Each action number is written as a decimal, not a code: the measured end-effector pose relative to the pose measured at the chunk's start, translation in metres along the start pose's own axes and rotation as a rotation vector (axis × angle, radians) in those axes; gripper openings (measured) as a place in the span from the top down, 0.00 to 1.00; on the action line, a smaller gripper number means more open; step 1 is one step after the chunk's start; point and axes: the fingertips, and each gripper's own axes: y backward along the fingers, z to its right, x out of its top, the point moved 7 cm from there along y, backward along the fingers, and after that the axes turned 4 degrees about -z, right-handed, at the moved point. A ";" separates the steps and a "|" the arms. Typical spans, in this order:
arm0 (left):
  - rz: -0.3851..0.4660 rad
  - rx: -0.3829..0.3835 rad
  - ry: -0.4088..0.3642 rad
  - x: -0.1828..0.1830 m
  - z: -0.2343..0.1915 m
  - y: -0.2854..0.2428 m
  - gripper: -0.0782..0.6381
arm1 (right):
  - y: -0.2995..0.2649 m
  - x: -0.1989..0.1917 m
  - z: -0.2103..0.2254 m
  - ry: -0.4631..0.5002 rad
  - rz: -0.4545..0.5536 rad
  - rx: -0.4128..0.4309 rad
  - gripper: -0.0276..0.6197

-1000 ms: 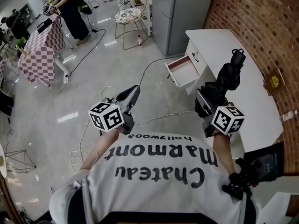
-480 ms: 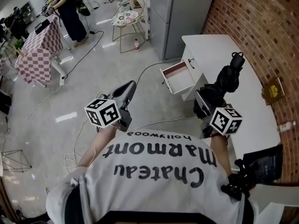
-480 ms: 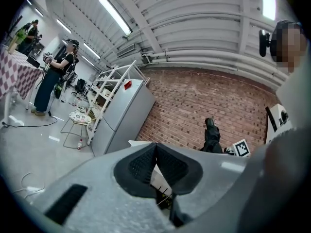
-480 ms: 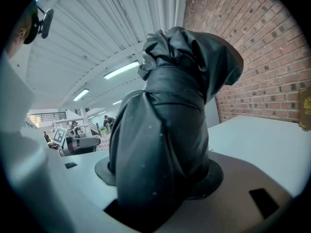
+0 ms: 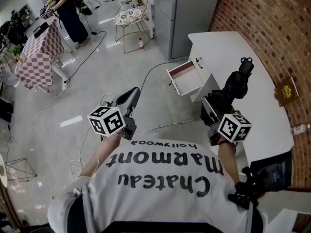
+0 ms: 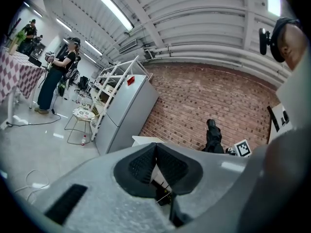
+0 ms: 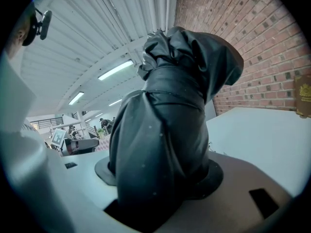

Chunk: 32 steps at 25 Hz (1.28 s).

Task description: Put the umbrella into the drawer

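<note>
The right gripper [image 5: 210, 111] clamps the folded black umbrella [image 5: 235, 84] near the open drawer [image 5: 187, 79], while the left gripper [image 5: 130, 97] is closed and empty.

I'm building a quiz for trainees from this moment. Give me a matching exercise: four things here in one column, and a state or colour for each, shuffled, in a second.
Things:
1 umbrella
2 drawer
3 left gripper
4 book

States:
A pulled open
B brown, lying flat
C black, held
D shut, holding nothing

Pairs: 1-C, 2-A, 3-D, 4-B
</note>
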 end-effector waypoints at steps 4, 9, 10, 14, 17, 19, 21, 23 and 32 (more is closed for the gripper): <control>-0.023 -0.002 0.027 -0.008 -0.011 -0.004 0.87 | -0.010 -0.004 0.001 0.002 -0.010 -0.012 0.54; -0.048 -0.011 0.035 -0.005 -0.033 -0.020 0.87 | -0.028 -0.010 0.006 -0.036 -0.022 -0.025 0.54; -0.045 -0.016 0.033 -0.001 -0.039 -0.027 0.87 | -0.033 -0.008 0.008 -0.038 -0.019 -0.030 0.54; -0.032 -0.048 0.023 0.022 -0.061 -0.070 0.87 | -0.057 0.007 0.018 -0.032 -0.020 -0.060 0.54; -0.028 -0.072 0.003 0.041 -0.079 -0.105 0.87 | -0.082 0.023 0.027 -0.024 -0.021 -0.067 0.54; -0.029 -0.096 -0.009 0.053 -0.093 -0.129 0.87 | -0.102 0.034 0.035 -0.018 -0.023 -0.085 0.54; -0.041 -0.112 -0.007 0.063 -0.108 -0.151 0.87 | -0.123 0.046 0.043 -0.026 -0.035 -0.106 0.54; -0.063 -0.127 0.010 0.071 -0.121 -0.171 0.87 | -0.143 0.057 0.051 -0.041 -0.048 -0.119 0.54; -0.137 -0.175 -0.007 0.117 -0.192 -0.252 0.87 | -0.247 0.100 0.080 -0.073 -0.065 -0.141 0.54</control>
